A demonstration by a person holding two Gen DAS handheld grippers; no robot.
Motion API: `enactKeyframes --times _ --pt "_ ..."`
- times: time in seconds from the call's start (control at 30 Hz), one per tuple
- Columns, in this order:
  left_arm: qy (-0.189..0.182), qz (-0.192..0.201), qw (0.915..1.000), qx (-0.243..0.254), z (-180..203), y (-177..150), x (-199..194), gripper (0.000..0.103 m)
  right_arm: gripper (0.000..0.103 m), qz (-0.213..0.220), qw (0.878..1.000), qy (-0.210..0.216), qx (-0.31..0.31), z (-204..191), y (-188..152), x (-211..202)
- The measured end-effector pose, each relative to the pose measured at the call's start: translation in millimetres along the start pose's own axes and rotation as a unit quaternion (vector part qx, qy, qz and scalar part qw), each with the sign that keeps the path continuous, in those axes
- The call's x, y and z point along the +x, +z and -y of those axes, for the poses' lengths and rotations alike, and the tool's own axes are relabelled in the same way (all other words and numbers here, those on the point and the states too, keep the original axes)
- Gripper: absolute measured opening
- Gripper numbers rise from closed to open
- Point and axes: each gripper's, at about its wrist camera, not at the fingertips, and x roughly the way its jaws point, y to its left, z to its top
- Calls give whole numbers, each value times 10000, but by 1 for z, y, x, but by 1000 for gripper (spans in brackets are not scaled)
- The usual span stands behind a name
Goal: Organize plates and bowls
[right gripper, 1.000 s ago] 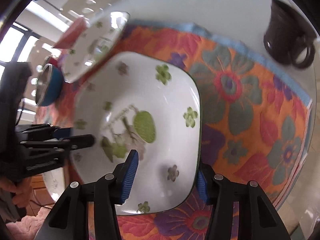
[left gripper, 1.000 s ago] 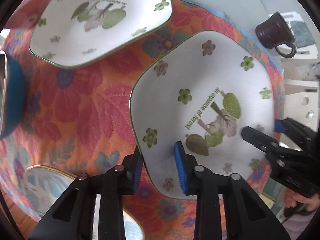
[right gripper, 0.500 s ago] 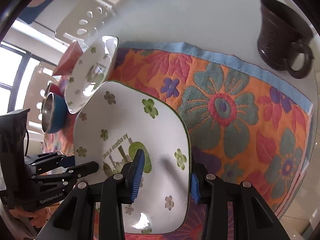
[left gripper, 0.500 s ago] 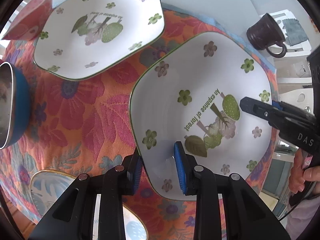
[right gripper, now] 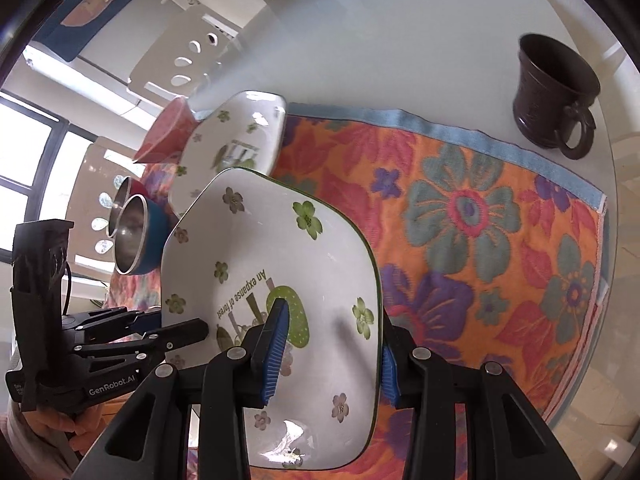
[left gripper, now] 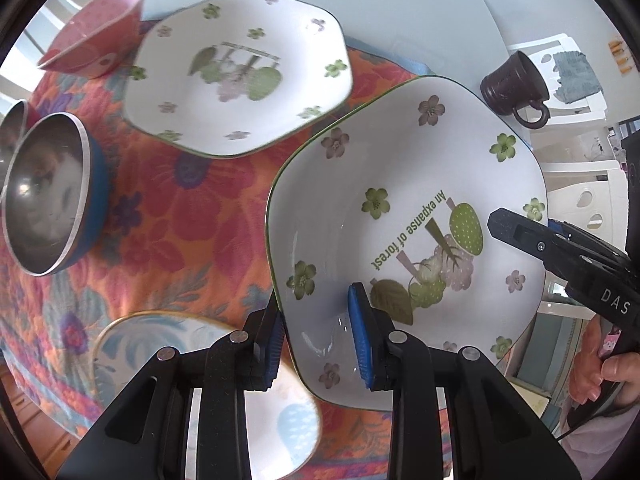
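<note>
A white flower-print plate (left gripper: 400, 184) reading "An expanse of forest" is held tilted above the floral cloth; it also shows in the right wrist view (right gripper: 280, 248). My left gripper (left gripper: 318, 338) is shut on its near rim. My right gripper (right gripper: 328, 352) is shut on the opposite rim and shows in the left wrist view (left gripper: 520, 232). A second matching plate (left gripper: 240, 72) lies on the cloth behind, also in the right wrist view (right gripper: 236, 144).
A pink bowl (left gripper: 96, 36) sits at the back left. A steel bowl with a blue outside (left gripper: 52, 192) is at the left. A blue-patterned plate (left gripper: 168, 352) lies under my left gripper. A dark brown mug (right gripper: 556, 96) stands on the white table beyond the cloth.
The held plate has risen off the cloth and tilted up, with both grippers on its rims. More of the table has come into view, including the pink bowl.
</note>
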Motion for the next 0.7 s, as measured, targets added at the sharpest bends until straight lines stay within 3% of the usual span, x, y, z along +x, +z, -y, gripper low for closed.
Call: enactKeyframes --times 0.43,0.7 --pt "-60 209 9996 -153 -85 -39 -58 27 40 64 9999 30 -143 -93 -18 5" --pt "19 153 9998 -154 -132 -73 -54 27 40 -88 9999 56 -125 -143 -38 30"
